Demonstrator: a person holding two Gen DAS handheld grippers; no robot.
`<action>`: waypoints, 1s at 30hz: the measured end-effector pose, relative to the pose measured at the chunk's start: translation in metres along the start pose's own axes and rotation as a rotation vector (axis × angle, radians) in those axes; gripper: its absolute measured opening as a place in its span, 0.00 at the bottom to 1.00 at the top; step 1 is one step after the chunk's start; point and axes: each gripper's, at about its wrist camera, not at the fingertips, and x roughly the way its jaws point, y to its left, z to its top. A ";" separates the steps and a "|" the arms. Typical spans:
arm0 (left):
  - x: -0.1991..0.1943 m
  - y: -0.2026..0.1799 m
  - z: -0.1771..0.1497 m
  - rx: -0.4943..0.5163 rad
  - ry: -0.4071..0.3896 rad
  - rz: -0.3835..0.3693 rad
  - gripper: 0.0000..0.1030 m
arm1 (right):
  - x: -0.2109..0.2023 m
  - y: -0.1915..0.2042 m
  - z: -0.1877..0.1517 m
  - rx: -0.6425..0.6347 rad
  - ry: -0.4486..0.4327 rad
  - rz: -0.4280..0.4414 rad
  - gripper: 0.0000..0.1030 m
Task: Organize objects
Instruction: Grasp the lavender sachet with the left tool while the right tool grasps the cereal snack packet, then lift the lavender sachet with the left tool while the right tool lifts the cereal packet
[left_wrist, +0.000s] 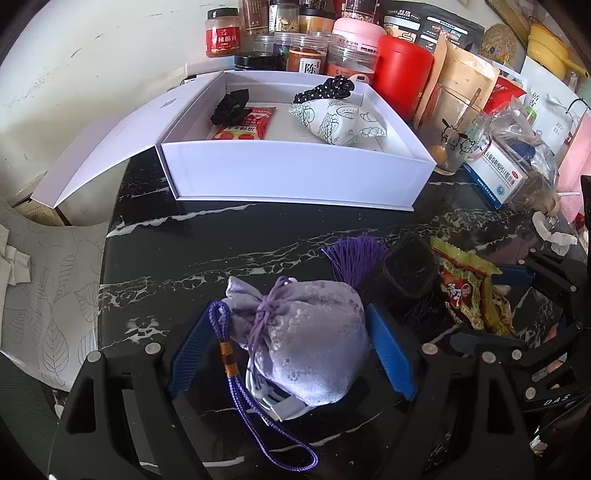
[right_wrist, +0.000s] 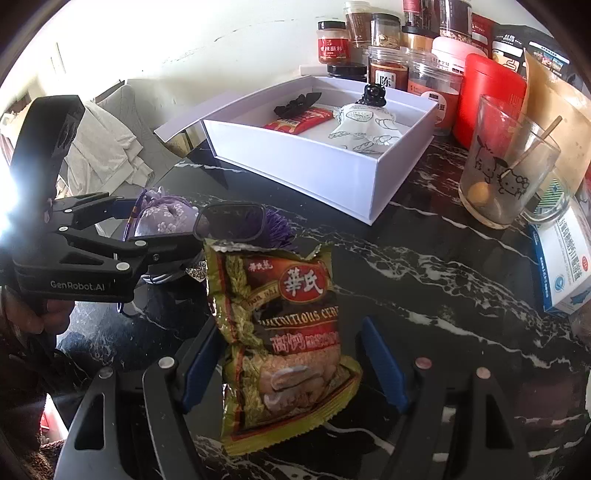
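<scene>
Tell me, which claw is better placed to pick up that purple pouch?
The left claw. Its open blue fingers already straddle the purple sachet pouch on the marble table. The right claw is open around the cereal packet instead.

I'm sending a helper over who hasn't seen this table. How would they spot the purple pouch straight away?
Start at the open white box on the black marble table. In front of it, between the left gripper's open blue fingers, lies the purple pouch. It alone is shiny lilac fabric, tied with a cord; the snack packet beside it is green and red.
</scene>
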 end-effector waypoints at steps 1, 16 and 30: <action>0.001 0.001 0.000 -0.004 -0.003 -0.008 0.79 | 0.000 0.000 0.000 0.002 -0.003 0.007 0.72; -0.031 0.004 -0.009 0.000 -0.085 -0.032 0.61 | -0.022 -0.010 -0.008 0.041 -0.050 0.022 0.51; -0.098 -0.021 -0.032 0.046 -0.139 -0.022 0.61 | -0.050 -0.004 -0.037 0.034 -0.072 0.014 0.51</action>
